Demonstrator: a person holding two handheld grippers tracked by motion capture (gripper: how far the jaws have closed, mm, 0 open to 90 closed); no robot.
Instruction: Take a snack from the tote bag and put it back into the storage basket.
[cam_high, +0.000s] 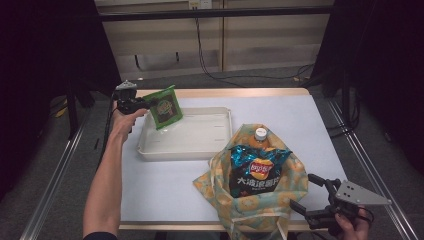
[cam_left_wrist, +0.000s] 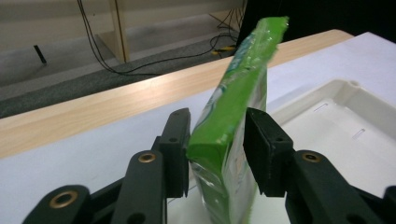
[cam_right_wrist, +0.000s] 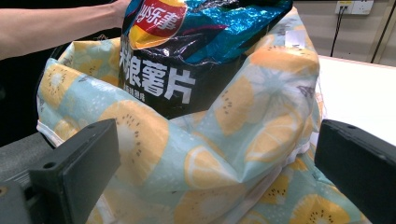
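Observation:
A green snack packet (cam_high: 166, 106) stands tilted over the near left corner of the white tray (cam_high: 185, 155). My left gripper (cam_high: 145, 105) comes in from the left, and its pads lie against both faces of the green packet (cam_left_wrist: 233, 116); the packet's lower edge is down at the tray (cam_left_wrist: 336, 88). A fruit-print cloth bag (cam_high: 250, 205) stands at the table's front with a dark chip bag (cam_high: 257, 170) and an orange bottle (cam_high: 260, 135) sticking out. My right gripper (cam_high: 301, 190) is beside the bag's right side, jaws wide apart, holding nothing. In the right gripper view the cloth bag (cam_right_wrist: 154, 140) and chip bag (cam_right_wrist: 187, 56) are close ahead.
The table has a wooden rim (cam_high: 220, 93) along its far edge. Metal rails (cam_high: 365, 160) run along both sides of the table. Cables (cam_high: 235, 77) lie on the floor behind it. A forearm (cam_right_wrist: 56, 25) crosses behind the bag in the right gripper view.

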